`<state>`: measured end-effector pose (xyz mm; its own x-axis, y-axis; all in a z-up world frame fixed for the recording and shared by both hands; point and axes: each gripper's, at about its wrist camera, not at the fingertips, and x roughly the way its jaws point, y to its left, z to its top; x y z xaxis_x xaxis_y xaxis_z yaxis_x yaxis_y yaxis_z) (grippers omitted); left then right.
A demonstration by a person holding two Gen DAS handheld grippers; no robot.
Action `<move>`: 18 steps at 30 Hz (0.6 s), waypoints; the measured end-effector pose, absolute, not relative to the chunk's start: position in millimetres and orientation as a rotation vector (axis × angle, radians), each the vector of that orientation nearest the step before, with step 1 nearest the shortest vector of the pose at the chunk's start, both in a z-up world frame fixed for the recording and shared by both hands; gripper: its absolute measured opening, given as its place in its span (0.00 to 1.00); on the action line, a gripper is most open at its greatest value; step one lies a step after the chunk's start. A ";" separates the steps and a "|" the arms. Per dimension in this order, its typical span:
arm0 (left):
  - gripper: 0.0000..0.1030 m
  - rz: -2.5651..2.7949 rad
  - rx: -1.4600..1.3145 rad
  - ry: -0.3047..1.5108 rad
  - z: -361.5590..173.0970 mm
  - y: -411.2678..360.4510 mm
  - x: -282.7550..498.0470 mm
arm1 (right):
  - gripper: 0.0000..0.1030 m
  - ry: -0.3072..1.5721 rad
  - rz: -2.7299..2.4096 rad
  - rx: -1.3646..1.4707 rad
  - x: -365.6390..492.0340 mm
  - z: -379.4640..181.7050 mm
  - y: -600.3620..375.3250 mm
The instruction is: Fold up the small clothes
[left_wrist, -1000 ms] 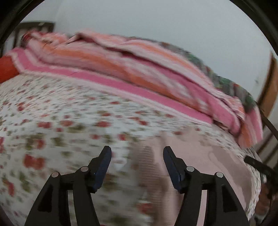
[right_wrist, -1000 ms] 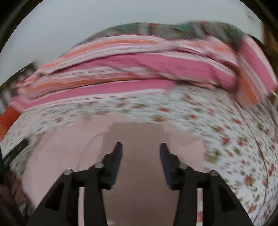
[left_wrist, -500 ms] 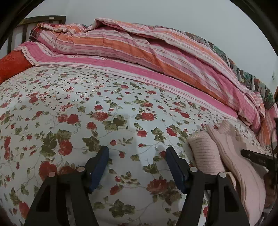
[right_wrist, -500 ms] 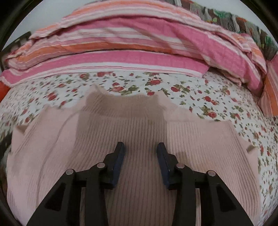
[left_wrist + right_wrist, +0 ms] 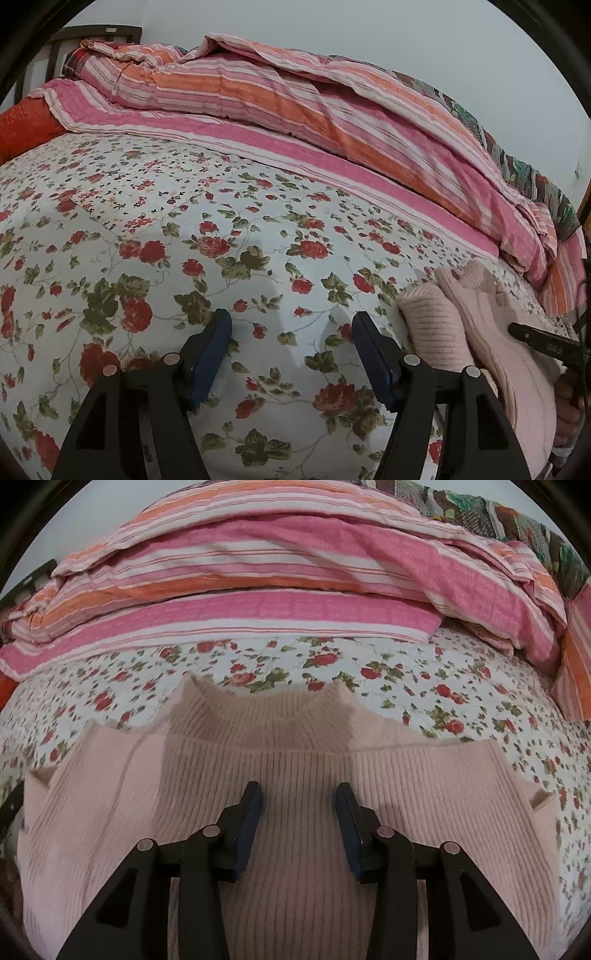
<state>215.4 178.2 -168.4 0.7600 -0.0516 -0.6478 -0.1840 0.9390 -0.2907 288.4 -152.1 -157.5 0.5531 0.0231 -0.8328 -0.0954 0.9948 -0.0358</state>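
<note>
A pale pink ribbed sweater (image 5: pixel 295 760) lies flat on the floral bedspread (image 5: pixel 424 679), collar pointing away, both sleeves folded in over the body. My right gripper (image 5: pixel 299 797) is open and empty, hovering just above the middle of the sweater's chest. In the left wrist view the sweater (image 5: pixel 461 314) shows at the right edge, seen side-on. My left gripper (image 5: pixel 291 328) is open and empty over bare bedspread (image 5: pixel 184 240), to the left of the sweater. The tip of the right gripper's finger (image 5: pixel 539 341) shows at the far right of that view.
A rolled pink and orange striped quilt (image 5: pixel 314 107) lies along the far side of the bed and also fills the back of the right wrist view (image 5: pixel 295 572). A red pillow (image 5: pixel 22 125) sits at the far left. A dark headboard (image 5: pixel 92 33) stands behind.
Both views were blurred a second ago and are now steady. My left gripper has swung left off the sweater onto bare bedspread. My right gripper has settled low over the sweater's chest.
</note>
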 end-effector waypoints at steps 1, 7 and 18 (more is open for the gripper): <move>0.63 0.075 -0.347 0.710 -168.4 177.7 215.7 | 0.39 0.978 0.086 -0.078 282.1 -155.4 -151.5; 0.64 0.081 -0.319 0.719 -167.5 173.3 215.3 | 0.39 0.933 0.108 -0.095 244.8 -146.8 -154.1; 0.64 0.075 -0.267 0.725 -165.1 164.8 202.9 | 0.39 0.837 0.135 -0.148 169.0 -143.6 -155.5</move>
<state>202.9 164.8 -165.1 0.7475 -0.0245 -0.6638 -0.1597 0.9634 -0.2154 169.0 -155.5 -143.6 0.6622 0.0603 -0.7469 -0.1770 0.9811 -0.0777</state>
